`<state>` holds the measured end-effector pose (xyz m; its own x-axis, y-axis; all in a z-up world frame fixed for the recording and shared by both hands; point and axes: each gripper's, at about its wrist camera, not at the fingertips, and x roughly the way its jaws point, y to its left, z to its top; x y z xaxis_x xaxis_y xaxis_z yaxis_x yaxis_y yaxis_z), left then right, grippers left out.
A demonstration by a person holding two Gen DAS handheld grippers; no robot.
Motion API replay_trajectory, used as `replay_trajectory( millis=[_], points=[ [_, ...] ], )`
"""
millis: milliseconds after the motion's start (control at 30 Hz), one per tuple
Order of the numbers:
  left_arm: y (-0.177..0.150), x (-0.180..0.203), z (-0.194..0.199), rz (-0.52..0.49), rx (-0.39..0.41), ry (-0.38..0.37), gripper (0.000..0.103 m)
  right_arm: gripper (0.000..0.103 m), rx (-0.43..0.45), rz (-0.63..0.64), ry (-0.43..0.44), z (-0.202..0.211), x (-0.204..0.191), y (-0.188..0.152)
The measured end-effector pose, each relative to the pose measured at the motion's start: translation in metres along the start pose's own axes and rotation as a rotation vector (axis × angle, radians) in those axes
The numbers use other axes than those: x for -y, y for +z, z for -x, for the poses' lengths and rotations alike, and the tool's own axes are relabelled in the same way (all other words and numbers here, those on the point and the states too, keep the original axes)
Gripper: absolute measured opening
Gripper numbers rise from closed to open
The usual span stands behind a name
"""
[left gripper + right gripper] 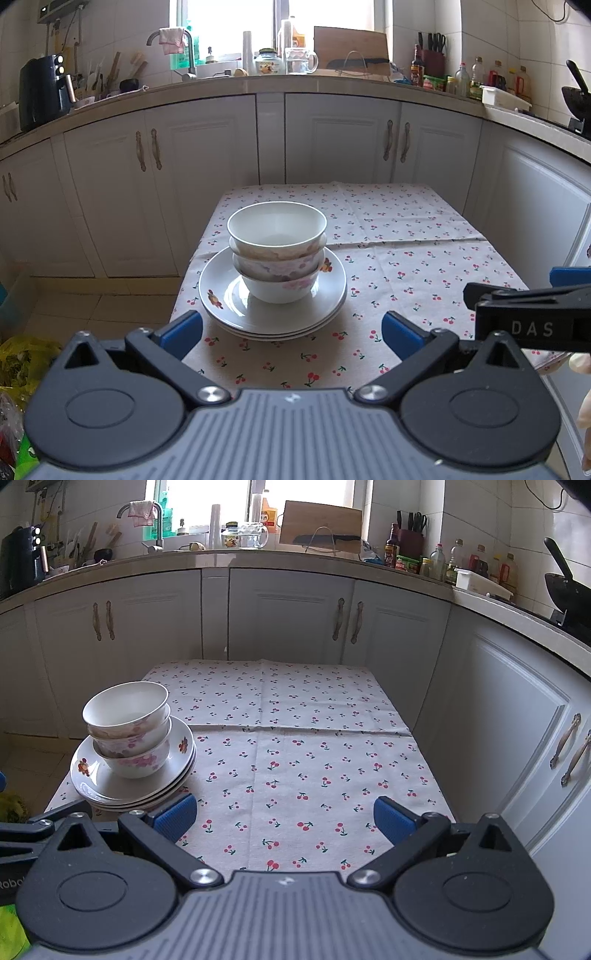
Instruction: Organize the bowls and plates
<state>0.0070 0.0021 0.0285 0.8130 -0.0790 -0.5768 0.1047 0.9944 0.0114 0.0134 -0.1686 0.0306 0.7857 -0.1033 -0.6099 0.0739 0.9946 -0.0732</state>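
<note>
Both claws, left [291, 334] and right [284, 818], hang released near the table [314, 709] edge, so leave the three nested bowls [277, 251] centred on the plates [271, 317] at the near left.

The one obstacle on the tabletop [314, 746], covered in a cherry-print cloth, is a stack of three white floral bowls [129, 731] on three white floral plates [181, 753], close to the left edge near the front-left corner. From there to the right edge and the far edge the cloth lies bare. White cabinet doors [498, 716] stand beyond the far and right edges.
</note>
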Motion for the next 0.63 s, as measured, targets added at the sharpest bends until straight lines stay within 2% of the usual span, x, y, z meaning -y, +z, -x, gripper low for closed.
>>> replay_trajectory(
  millis=[633],
  points=[
    [0.0009, 0.0, -0.0002, -0.001, 0.0, -0.003, 0.102, 0.103, 0.008, -0.001, -0.01, 0.0025, -0.0005, 0.0001]
  ],
)
